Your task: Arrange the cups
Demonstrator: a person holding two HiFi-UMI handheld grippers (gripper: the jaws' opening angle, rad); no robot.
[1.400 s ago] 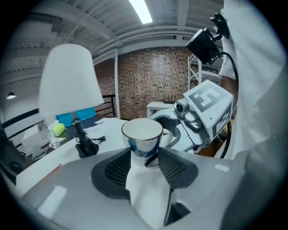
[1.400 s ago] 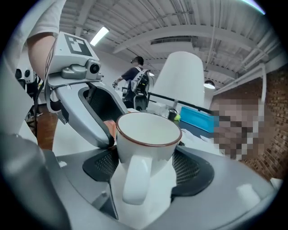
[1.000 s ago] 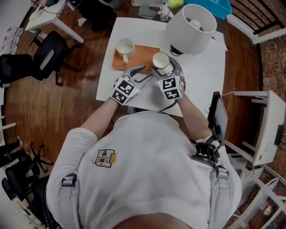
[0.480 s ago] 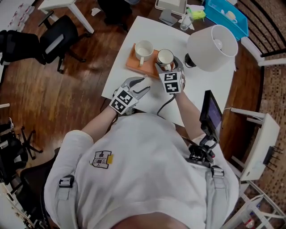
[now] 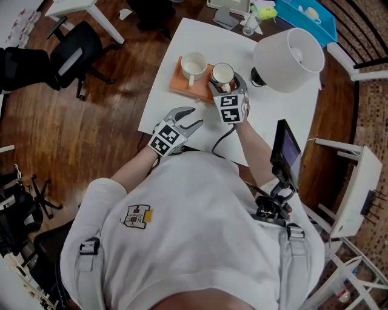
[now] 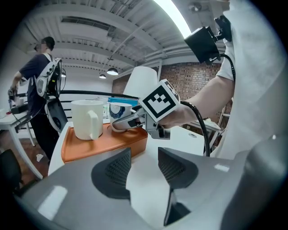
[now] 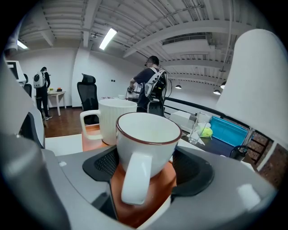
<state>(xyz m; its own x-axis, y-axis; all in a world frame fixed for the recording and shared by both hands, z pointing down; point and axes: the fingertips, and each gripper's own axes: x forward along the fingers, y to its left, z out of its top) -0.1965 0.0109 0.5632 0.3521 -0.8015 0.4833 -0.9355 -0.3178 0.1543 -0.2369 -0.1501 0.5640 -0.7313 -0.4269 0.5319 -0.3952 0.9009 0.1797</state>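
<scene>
A white cup with a brown rim (image 7: 148,134) sits between the pads of my right gripper (image 7: 146,164), handle toward the camera; the gripper is shut on it. The cup (image 5: 223,75) is at the right end of the orange tray (image 5: 182,89), right on it or just above it. A white ribbed mug (image 5: 194,63) stands upright on the tray's left part, also seen behind the held cup as the ribbed mug (image 7: 110,119). My left gripper (image 5: 189,117) hovers over the white table before the tray, jaws part-way open and empty. In the left gripper view its gripper (image 6: 144,168) faces the tray (image 6: 103,141).
A big white lamp shade (image 5: 288,57) stands right of the tray on the white table (image 5: 273,115). A glass (image 5: 248,24) and a blue bin (image 5: 306,18) lie at the far edge. An office chair (image 5: 76,57) stands on the wooden floor at left. People stand in the background.
My right gripper has carried the brown-rimmed cup further over the tray's right end and lower. The left gripper has drawn back a little from the tray's near edge.
</scene>
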